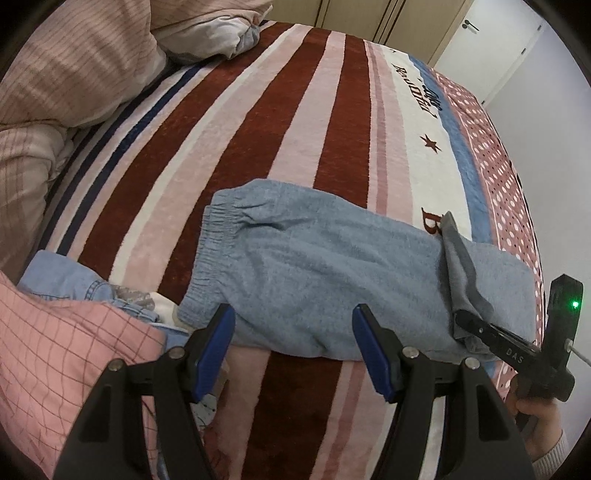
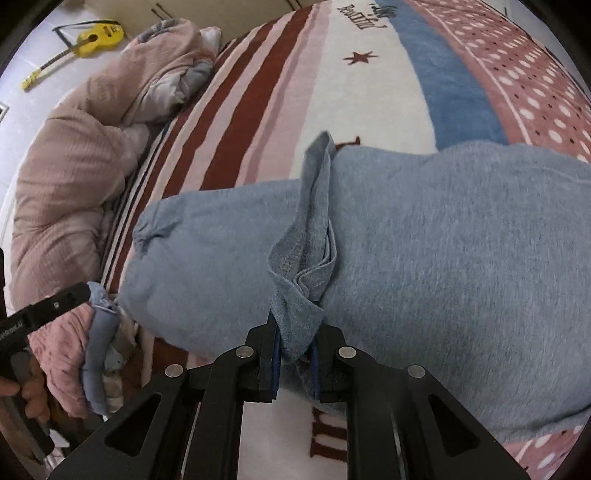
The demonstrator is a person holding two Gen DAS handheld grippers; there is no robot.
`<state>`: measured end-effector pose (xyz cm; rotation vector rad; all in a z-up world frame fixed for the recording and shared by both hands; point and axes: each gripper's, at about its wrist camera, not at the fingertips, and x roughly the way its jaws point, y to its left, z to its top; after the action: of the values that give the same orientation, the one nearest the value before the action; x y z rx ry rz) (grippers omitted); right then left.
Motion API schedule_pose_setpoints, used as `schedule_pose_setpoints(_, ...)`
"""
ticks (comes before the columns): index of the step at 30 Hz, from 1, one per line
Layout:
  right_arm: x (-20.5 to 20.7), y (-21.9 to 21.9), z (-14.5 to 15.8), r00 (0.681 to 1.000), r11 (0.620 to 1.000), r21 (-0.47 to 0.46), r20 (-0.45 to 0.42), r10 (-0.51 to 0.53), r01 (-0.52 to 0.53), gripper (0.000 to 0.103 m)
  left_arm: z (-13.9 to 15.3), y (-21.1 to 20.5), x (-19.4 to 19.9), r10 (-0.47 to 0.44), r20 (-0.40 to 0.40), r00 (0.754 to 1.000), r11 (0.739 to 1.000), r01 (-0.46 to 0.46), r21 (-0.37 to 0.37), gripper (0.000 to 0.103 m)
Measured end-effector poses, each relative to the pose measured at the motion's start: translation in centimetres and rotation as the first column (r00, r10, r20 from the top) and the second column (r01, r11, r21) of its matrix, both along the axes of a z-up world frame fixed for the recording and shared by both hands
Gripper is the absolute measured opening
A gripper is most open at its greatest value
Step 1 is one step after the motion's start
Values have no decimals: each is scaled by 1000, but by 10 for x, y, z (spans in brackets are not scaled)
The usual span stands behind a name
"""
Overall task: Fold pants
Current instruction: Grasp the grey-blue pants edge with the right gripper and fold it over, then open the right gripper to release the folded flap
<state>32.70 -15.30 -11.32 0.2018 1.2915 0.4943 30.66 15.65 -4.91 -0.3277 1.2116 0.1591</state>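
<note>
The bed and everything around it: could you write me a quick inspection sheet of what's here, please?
Surface: striped blanket covering the bed.
Job's things: blue pants lying across it, leg hems folded back over the middle.
Clutter: pink duvet, checked pink cloth, denim garment.
Grippers: left gripper open, at the pants' near edge; right gripper shut on the hems.
Cables: nothing seen.
Surroundings: yellow guitar on the floor, wardrobe, door.
</note>
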Motion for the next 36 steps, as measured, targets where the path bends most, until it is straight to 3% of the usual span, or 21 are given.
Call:
schedule_pose_setpoints(5, -6, -12, 9, 1000, 1000, -8, -3, 25, -25, 7, 1, -6, -2, -4, -2, 1000, 1000, 4, -5, 62)
schedule_pose_setpoints(10, -9, -20, 32, 998, 999, 11, 53, 41, -42, 7, 3, -18, 2, -22, 1, 1000, 1000, 22, -13, 62)
schedule_pose_setpoints(14, -10, -26, 32, 999, 999, -16, 23, 43, -42, 16, 1, -34, 15, -68, -6, 998, 997, 67, -48, 68)
schedule_pose_setpoints(15, -9, -29, 33, 999, 1000, -7, 19, 28, -28, 24, 0, -40, 20, -85, -1, 996, 995, 85, -60, 71)
schedule_pose_setpoints(18, -12, -60, 41, 998, 999, -6, 33, -43, 44, 26, -7, -61, 34, -126, 1, 992, 986, 125, -106, 71)
schedule_pose_setpoints(21, -16, -99, 51, 989, 990, -35, 63, -133, 135, 39, -15, -86, 47, -154, 4, 988, 978, 153, -139, 71)
schedule_pose_setpoints(25, -22, -160, 62, 955, 953, -117, 134, -265, 280, 51, -36, -118, 59, -181, -24, 983, 972, 175, -159, 71)
schedule_pose_setpoints(29, -26, -214, 62, 911, 900, -167, 175, -374, 402, 56, -58, -146, 69, -195, -41, 980, 961, 182, -206, 71)
schedule_pose_setpoints(32, -27, -240, 47, 883, 877, -110, 110, -457, 468, 58, -69, -163, 78, -196, -53, 979, 960, 180, -214, 71)
schedule_pose_setpoints(35, -28, -252, 27, 876, 876, -19, 6, -483, 483, 58, -76, -173, 86, -181, -61, 982, 969, 168, -180, 71)
schedule_pose_setpoints(36, -28, -254, 23, 878, 878, -5, -10, -478, 478, 58, -78, -174, 88, -174, -65, 983, 972, 162, -168, 64)
